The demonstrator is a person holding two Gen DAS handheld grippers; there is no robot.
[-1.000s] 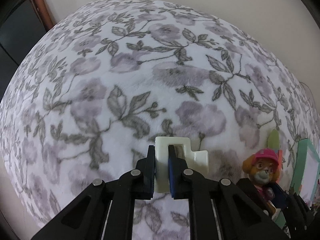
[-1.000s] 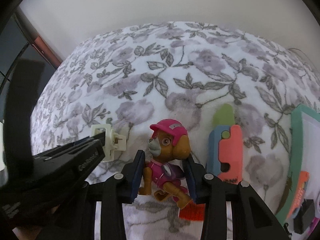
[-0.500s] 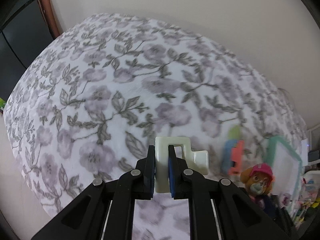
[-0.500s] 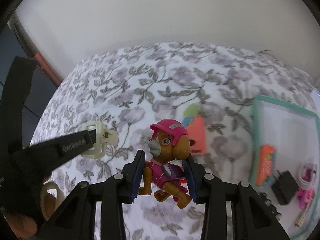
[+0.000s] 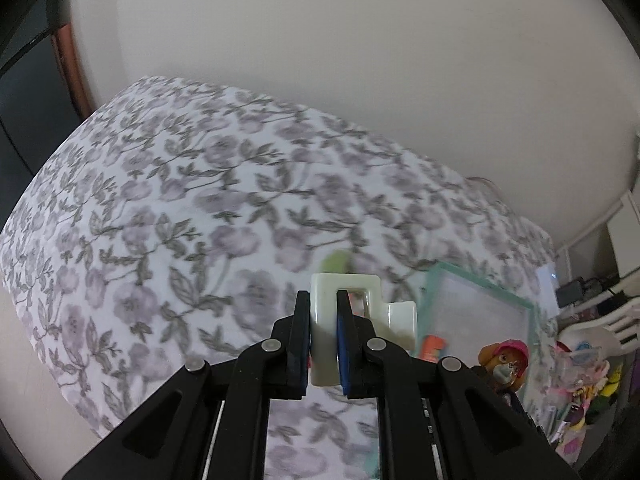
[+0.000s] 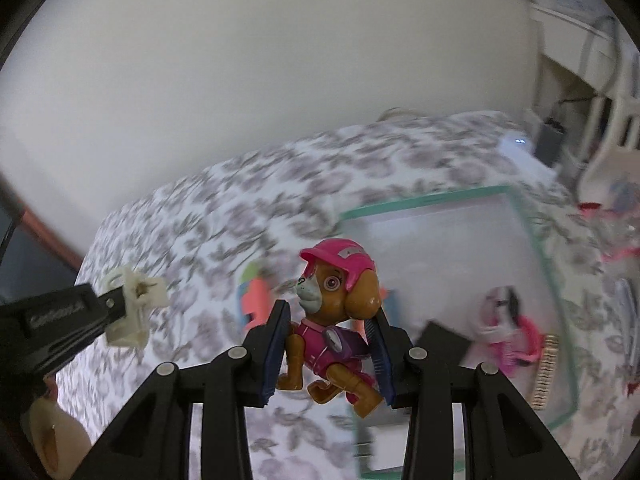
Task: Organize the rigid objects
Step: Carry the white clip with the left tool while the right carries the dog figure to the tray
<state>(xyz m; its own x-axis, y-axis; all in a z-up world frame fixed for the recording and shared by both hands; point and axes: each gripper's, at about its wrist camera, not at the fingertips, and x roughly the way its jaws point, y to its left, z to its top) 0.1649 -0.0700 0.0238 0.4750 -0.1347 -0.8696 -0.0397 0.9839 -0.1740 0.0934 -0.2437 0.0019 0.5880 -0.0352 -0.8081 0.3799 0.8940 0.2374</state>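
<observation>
My left gripper [image 5: 324, 344] is clamped on the cream plastic piece [image 5: 352, 312], its pads pinching one leg of the blocky frame while a stub sticks out to the right. My right gripper [image 6: 332, 356] is closed on the toy pup [image 6: 336, 320], pads pressing its pink torso, so both loads are secure.

Since a second ago both hands have come up off the floral bedspread [image 5: 160, 220] and swung right: before, the fabric filled each view, and now wall shows above it and the teal-rimmed tray [image 6: 424, 200] has slid in behind the pup. I read that as the carry phase, with pickup done and the drop-off in the tray probably next (the blur says we are still travelling).

The pup is hard moulded plastic with a pink cap, tan ears and bent tan legs dangling below the pads, upright and facing left. In the right view the cream piece hangs in the air at the left, well clear of the bedspread. The tray already holds pink bits and a dark block, too smeared to name.
</observation>
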